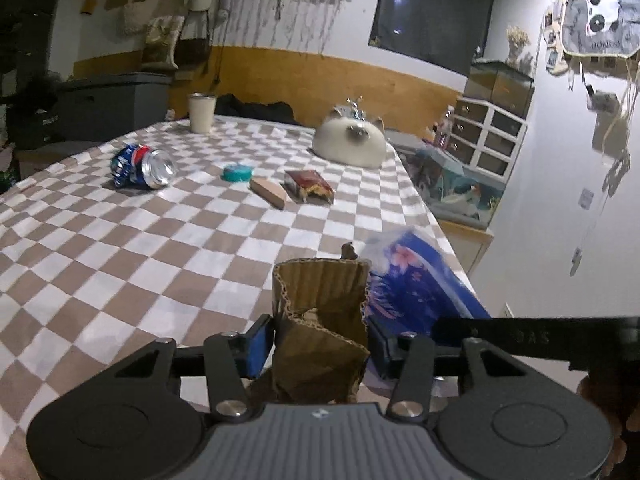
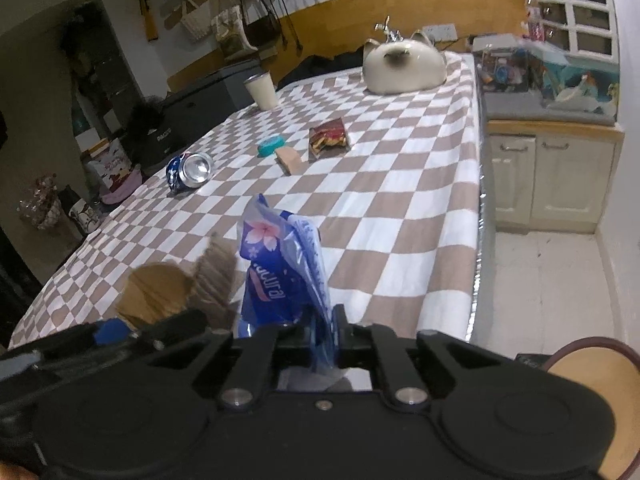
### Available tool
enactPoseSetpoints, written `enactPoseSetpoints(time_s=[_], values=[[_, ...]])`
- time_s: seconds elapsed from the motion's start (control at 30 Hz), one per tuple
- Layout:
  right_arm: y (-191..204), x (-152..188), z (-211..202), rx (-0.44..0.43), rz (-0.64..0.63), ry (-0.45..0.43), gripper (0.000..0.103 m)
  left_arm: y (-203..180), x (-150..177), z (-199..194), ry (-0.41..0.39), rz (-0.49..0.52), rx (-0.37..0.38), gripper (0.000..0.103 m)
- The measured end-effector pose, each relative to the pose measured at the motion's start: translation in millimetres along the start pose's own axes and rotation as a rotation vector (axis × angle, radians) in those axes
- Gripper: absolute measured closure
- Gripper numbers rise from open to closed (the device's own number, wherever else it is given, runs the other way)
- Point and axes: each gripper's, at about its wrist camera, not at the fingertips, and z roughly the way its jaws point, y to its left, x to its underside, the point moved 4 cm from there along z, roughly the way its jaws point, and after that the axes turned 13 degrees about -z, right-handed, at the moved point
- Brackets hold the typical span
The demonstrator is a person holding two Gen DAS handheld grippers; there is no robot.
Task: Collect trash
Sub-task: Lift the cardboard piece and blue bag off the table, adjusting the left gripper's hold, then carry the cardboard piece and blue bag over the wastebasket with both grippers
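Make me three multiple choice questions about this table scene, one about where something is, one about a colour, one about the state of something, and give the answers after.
1. Where does the crushed soda can lie?
A. on the checked tablecloth
B. inside the cup
C. on the floor

2. What colour is the plastic bag in the right gripper?
A. green
B. blue with pink flowers
C. plain black

3. What is the left gripper doing?
A. standing empty
B. holding a spoon
C. clamping a piece of torn cardboard

Answers: 1 A, the can rests on its side on the cloth. 2 B, the bag is blue with a pink blossom print. 3 C, the blue pads press the cardboard from both sides.
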Motion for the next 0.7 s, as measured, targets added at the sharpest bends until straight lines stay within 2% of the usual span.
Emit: enactPoseSetpoints(time_s=[0.37, 0.7], values=[[-5.8, -1.5, -51.8, 0.071, -0.018, -0.098, 0.095, -9.6, -6.3, -29.1, -0.057, -0.004, -0.001, 0.052], [-32.0, 10.0, -110.3, 0.170, -0.038, -0.186, 0.096, -51.7, 2.1, -44.7, -0.085, 0.029, 0.056, 0.052]])
